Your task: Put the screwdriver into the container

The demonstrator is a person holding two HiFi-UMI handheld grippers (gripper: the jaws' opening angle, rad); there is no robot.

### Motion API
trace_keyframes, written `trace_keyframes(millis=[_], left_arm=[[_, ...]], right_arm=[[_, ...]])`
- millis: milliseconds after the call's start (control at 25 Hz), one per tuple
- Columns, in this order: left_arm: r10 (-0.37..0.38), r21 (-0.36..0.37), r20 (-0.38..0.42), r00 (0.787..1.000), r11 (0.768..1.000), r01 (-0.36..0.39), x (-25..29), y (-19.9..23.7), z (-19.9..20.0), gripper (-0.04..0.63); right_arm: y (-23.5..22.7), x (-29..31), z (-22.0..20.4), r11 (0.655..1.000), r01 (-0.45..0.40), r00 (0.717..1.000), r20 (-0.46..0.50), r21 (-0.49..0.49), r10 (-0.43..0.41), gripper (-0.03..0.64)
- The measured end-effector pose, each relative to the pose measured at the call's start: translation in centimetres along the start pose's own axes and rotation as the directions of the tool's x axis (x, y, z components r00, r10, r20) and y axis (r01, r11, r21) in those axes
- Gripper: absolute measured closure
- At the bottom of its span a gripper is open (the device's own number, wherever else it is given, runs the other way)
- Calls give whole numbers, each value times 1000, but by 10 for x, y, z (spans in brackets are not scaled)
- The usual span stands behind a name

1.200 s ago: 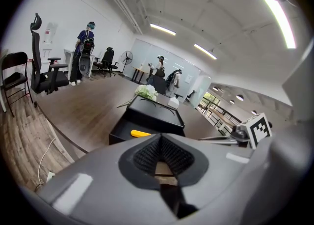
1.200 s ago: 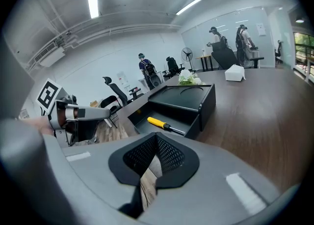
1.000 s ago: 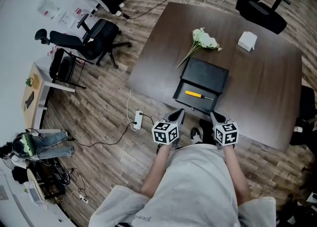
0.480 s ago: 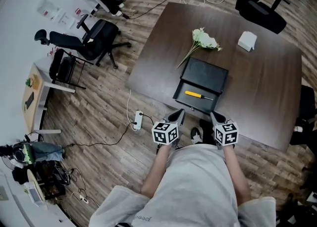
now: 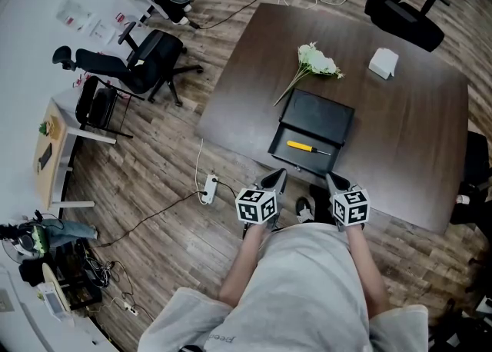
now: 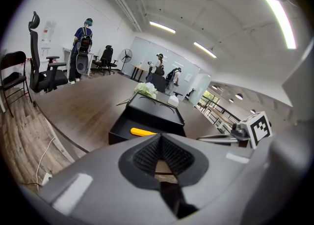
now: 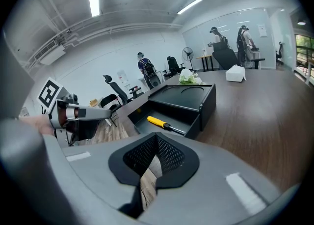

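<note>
A yellow-handled screwdriver (image 5: 307, 147) lies inside the open front tray of the black container (image 5: 319, 116) on the dark table. My left gripper (image 5: 277, 177) and right gripper (image 5: 333, 180) hover side by side at the table's near edge, just short of the tray. Both are shut with nothing in them. In the left gripper view the screwdriver (image 6: 143, 131) shows in the container (image 6: 152, 113) beyond my left gripper (image 6: 161, 143). In the right gripper view the screwdriver (image 7: 159, 122) rests in the container (image 7: 184, 98) ahead of my right gripper (image 7: 156, 155).
White flowers (image 5: 317, 60) lie behind the container and a white box (image 5: 383, 63) sits at the table's far right. Office chairs (image 5: 142, 58) stand on the floor to the left. A power strip (image 5: 207, 187) with its cable lies near my left gripper. People stand far off in both gripper views.
Both grippers and the screwdriver are still. At the lower left a person has moved toward the picture's edge, and the power strip has shifted slightly left.
</note>
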State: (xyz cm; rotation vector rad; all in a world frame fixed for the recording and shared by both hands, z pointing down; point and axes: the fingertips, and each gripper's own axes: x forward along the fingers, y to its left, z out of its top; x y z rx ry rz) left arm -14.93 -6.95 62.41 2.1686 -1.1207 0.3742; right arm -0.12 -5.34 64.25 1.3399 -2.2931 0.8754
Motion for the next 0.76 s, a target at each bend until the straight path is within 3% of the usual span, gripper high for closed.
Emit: trace_keyframes(millis=[760], left_arm=[[2,-10,-4,1000,1000,-2,0,5,-2,540]], right_arm=[[4,3,-1,1000,-5,1000,-10,-17,5,615]])
